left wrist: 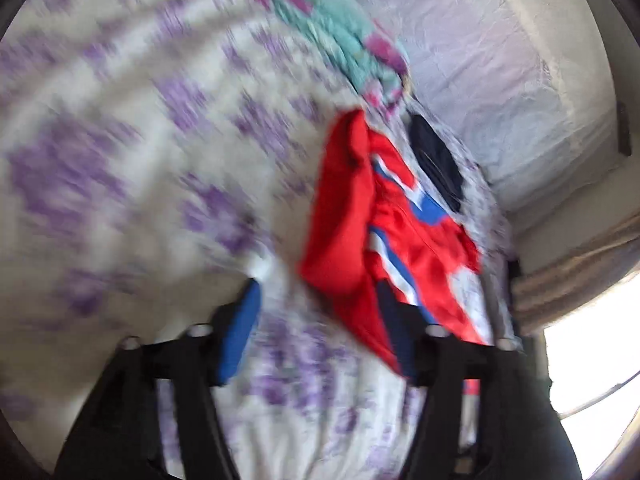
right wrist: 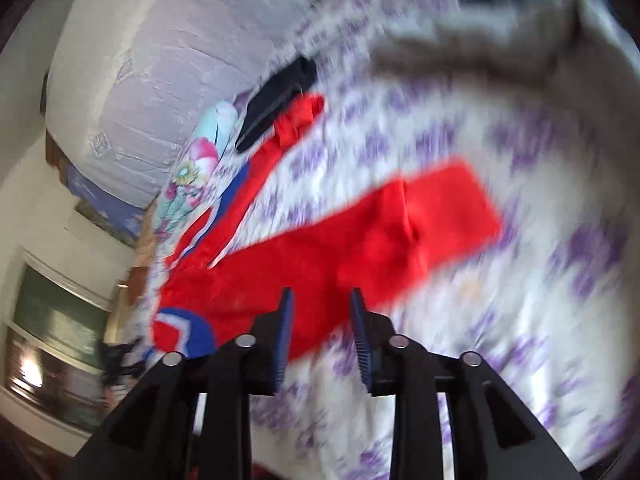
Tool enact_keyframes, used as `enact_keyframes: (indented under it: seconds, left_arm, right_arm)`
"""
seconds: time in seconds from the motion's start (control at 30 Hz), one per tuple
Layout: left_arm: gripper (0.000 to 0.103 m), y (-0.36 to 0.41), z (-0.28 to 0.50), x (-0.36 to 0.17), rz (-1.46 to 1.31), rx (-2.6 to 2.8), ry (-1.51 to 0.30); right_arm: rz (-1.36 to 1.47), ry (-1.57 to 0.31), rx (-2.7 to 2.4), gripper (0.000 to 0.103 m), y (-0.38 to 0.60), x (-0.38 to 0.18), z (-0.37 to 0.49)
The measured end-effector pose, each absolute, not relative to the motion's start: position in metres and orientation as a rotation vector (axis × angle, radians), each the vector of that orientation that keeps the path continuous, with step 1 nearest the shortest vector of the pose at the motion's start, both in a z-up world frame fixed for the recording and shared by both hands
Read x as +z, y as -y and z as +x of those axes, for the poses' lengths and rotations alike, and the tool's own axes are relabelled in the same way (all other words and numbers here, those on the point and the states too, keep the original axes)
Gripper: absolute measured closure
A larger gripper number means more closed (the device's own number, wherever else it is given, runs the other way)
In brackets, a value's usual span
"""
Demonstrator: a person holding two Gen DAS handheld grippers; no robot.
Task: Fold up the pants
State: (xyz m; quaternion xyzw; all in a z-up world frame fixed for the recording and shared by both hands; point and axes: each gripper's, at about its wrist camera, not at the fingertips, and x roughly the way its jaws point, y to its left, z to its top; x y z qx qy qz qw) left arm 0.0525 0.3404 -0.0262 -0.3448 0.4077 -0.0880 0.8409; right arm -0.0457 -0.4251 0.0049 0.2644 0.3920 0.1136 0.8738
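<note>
No writing or label could be read on anything; both views were smeared by motion blur. The red pants [right wrist: 360,240], trimmed with blue and white stripes, lay spread on the bed [right wrist: 540,320], whose sheet was white with a purple floral print. In the right wrist view one leg stretched out flat to the right while the striped waist end sat bunched at the lower left.

The right gripper [right wrist: 322,304] hung over the pants with its jaws narrowly parted and nothing between them. The left gripper [left wrist: 320,304] had its jaws wide apart over the sheet; the pants lay against its right finger, but whether they touched could not be told.

A dark navy garment [left wrist: 436,160] and a teal-and-pink patterned cloth [left wrist: 344,40] lay just beyond the pants, near a pale quilted bedding roll [left wrist: 500,60].
</note>
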Motion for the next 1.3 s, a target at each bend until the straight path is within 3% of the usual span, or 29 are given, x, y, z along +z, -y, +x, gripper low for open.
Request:
enact_keyframes:
  seconds: [0.13, 0.37, 0.5, 0.6, 0.73, 0.77, 0.83, 0.97, 1.3]
  left_arm:
    - [0.032, -0.350, 0.060, -0.007, -0.690, -0.083, -0.831]
    - [0.032, -0.323, 0.149, 0.003, -0.685, -0.124, -0.840]
    - [0.032, -0.303, 0.201, -0.013, -0.733, -0.181, -0.908]
    - [0.032, -0.286, 0.230, -0.029, -0.735, -0.187, -0.954]
    - [0.029, -0.281, 0.243, -0.039, -0.719, -0.167, -0.939]
    - [0.027, -0.282, 0.244, -0.039, -0.720, -0.174, -0.934]
    - [0.026, -0.286, 0.245, -0.041, -0.737, -0.196, -0.924]
    - [0.026, -0.293, 0.250, -0.044, -0.752, -0.202, -0.905]
    - [0.029, -0.261, 0.264, -0.029, -0.459, -0.096, -0.904]
  right_arm:
    - [0.175, -0.705, 0.176, 0.060, 0.382, 0.031, -0.009]
    - [-0.310, -0.667, 0.151, 0.060, 0.289, 0.015, 0.115]
    - [-0.409, -0.668, 0.136, 0.060, 0.255, 0.002, 0.162]
    - [-0.493, -0.689, 0.126, 0.053, 0.242, -0.010, 0.192]
    - [-0.580, -0.714, 0.085, 0.059, 0.236, -0.027, 0.225]
    - [-0.569, -0.722, 0.080, 0.078, 0.240, -0.028, 0.231]
    - [-0.480, -0.768, 0.130, 0.091, 0.252, -0.024, 0.243]
    - [-0.361, -0.765, 0.183, 0.091, 0.271, 0.000, 0.237]
    - [0.427, -0.739, 0.391, 0.091, 0.397, 0.099, 0.135]
